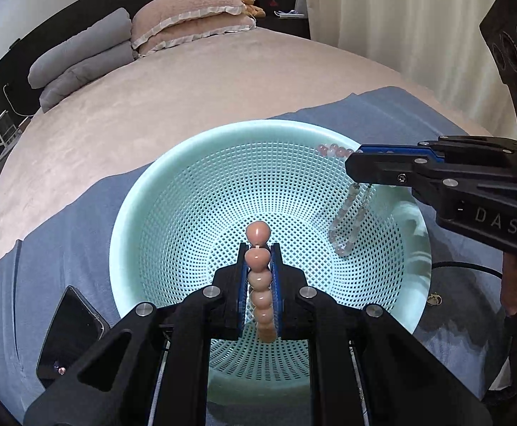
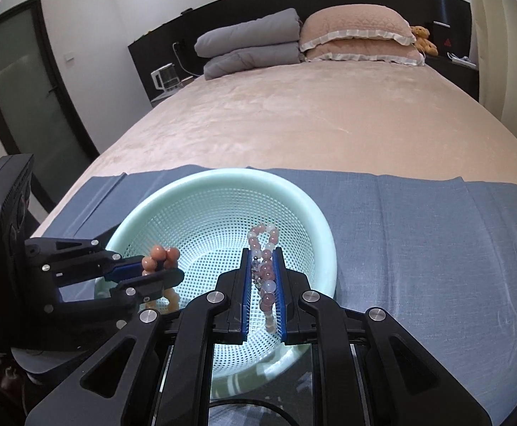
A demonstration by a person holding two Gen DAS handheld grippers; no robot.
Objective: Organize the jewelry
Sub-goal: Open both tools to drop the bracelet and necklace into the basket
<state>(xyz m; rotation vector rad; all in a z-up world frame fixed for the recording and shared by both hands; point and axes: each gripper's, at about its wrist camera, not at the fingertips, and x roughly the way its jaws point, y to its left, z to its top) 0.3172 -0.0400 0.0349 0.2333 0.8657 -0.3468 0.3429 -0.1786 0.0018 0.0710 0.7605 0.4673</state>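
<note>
Peach bead bracelet pinched in closed left gripper, pink-white bracelet pinched in closed right gripper; both hang directly above mint basket on bed, strands running along finger axis, drop is straight down

Both grippers crowd the space above the round mint-green perforated plastic basket: the left gripper over its left rim, the right gripper over its right side. The basket's centre lies open between them. A dark phone lies left of the basket; the blue cloth right of it is bare.
</note>
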